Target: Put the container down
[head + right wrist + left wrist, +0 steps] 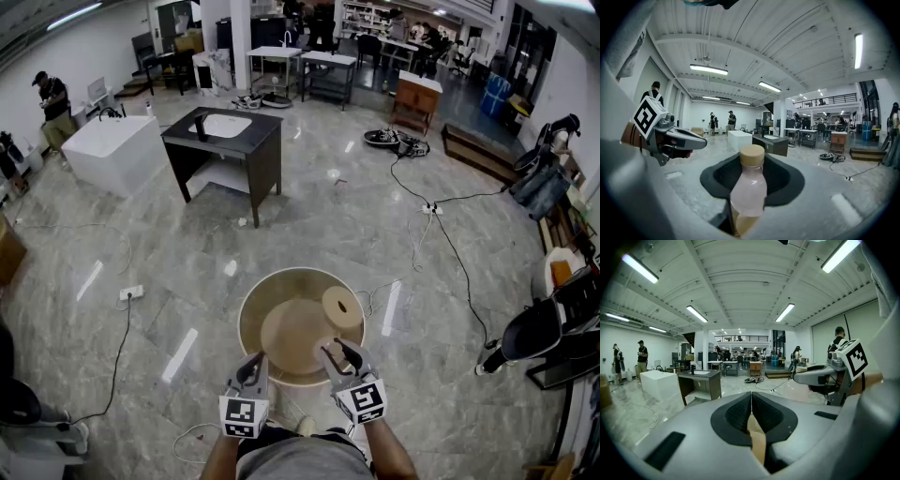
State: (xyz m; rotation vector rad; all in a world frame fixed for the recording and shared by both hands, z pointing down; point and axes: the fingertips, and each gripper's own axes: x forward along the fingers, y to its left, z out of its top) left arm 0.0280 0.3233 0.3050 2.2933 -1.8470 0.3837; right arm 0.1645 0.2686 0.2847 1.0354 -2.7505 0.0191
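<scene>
A small translucent pinkish bottle (749,187) with a tan cap (752,155) stands upright between the jaws of my right gripper (752,176), which is shut on it. In the head view the right gripper (339,356) hovers over the near edge of a round wooden table (246,319). My left gripper (253,364) is beside it, at the table's near rim. In the left gripper view its pads (740,411) meet with nothing held, and a tan surface shows through the gap below them.
A tan disc (295,333) and a tan roll (342,307) lie on the table. Farther off are a black sink counter (225,141) and a white tub (112,150). Cables and a power strip (131,292) cross the floor. A dark chair (539,328) stands at the right.
</scene>
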